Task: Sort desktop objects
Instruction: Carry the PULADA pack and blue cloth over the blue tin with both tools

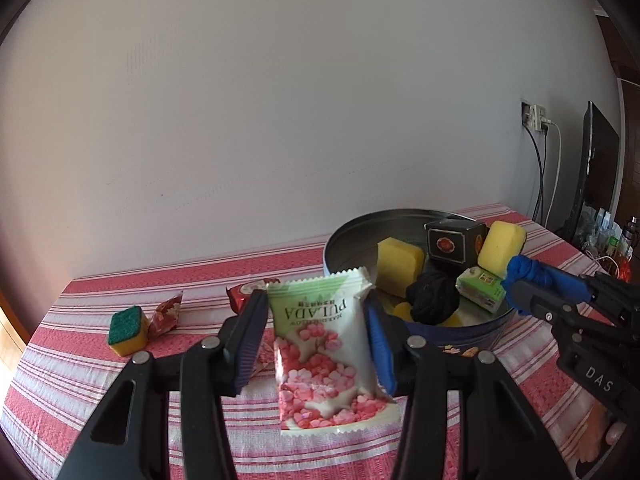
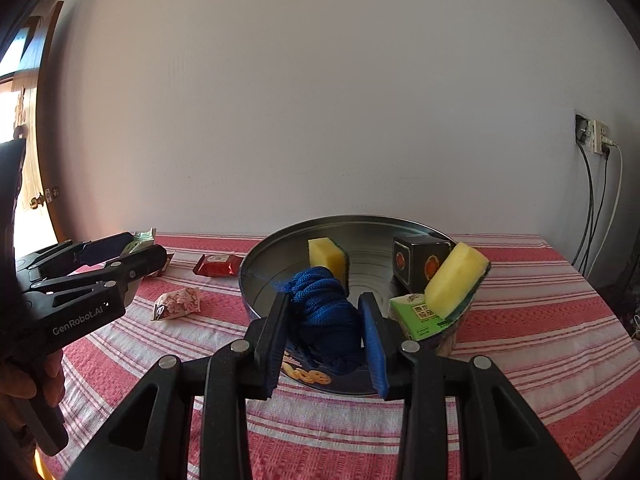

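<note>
1. My left gripper [image 1: 316, 308] is clamped on a green-and-pink snack packet [image 1: 326, 356], its pads pressing the packet's two long edges. The packet hangs upright between the fingers, above the striped tablecloth [image 1: 80, 380], with the round tin [image 1: 472, 332] ahead and to the right of the fingers.
2. My right gripper [image 2: 324, 314] is closed narrow on a bundle of blue knit fabric [image 2: 324, 312] (a rolled sock or cloth, I cannot tell which). The bundle sits at the tin's [image 2: 256, 276] near rim, just ahead of the fingertips.
3. Handling, packet: I judge it light, slick film with air inside, so it will crumple and could slip out. Side-seam hold looks sound; a grip lower down near its middle would swing less.
4. Handling, fabric: soft and compressible, not fragile. The pads bite into its middle, which I judge the best spot (loose ends may drag).
5. Already in the tin beyond the right gripper: two yellow sponges [image 2: 326, 258], a dark box [image 2: 420, 264], a green carton [image 2: 420, 316]; the left view also shows a black fabric ball [image 1: 434, 296].
6. On the cloth to the left of the left gripper: a green-topped sponge [image 1: 126, 330] and a red wrapper [image 1: 166, 314], not yet sorted.
</note>
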`<state>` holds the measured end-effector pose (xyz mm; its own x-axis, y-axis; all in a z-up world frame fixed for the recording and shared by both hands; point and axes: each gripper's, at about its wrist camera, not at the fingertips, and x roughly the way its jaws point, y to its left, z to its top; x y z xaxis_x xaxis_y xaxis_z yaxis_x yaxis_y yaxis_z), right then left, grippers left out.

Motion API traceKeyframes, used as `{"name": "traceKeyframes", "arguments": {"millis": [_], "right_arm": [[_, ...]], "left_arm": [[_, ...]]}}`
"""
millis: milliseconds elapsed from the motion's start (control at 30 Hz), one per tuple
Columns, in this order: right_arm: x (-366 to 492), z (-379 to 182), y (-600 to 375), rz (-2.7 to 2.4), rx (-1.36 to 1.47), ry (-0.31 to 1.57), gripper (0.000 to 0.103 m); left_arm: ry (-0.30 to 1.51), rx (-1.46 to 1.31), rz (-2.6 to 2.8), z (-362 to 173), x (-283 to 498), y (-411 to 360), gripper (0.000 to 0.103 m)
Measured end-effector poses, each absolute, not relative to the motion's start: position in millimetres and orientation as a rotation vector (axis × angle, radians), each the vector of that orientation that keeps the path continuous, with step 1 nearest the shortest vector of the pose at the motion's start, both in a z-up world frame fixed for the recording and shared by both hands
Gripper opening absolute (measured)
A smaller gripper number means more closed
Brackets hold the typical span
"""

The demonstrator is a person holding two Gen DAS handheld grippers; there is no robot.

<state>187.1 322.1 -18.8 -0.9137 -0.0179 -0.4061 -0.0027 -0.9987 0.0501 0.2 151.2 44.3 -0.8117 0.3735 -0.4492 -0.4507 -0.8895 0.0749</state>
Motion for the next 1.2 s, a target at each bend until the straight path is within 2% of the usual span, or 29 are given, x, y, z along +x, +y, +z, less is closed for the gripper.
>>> {"name": "traceKeyframes", "arguments": {"millis": [633, 800, 1200], "right_arm": [[159.7, -1.0, 390.0, -3.267, 0.620, -0.257, 0.038], [141.2, -1.5, 392.7, -3.339, 0.592, -0.193, 0.038], [122.9, -11.6, 395.5, -3.367, 0.590, -0.168, 0.038]], "left_arm": [[0.216, -0.628, 2.534, 48.7, -17.5, 233.2, 0.048], [0.214, -0.640, 2.542, 44.2, -29.3, 246.3, 0.048], [0.227, -0.720, 2.542, 23.5, -54.9, 261.6, 0.048]]}}
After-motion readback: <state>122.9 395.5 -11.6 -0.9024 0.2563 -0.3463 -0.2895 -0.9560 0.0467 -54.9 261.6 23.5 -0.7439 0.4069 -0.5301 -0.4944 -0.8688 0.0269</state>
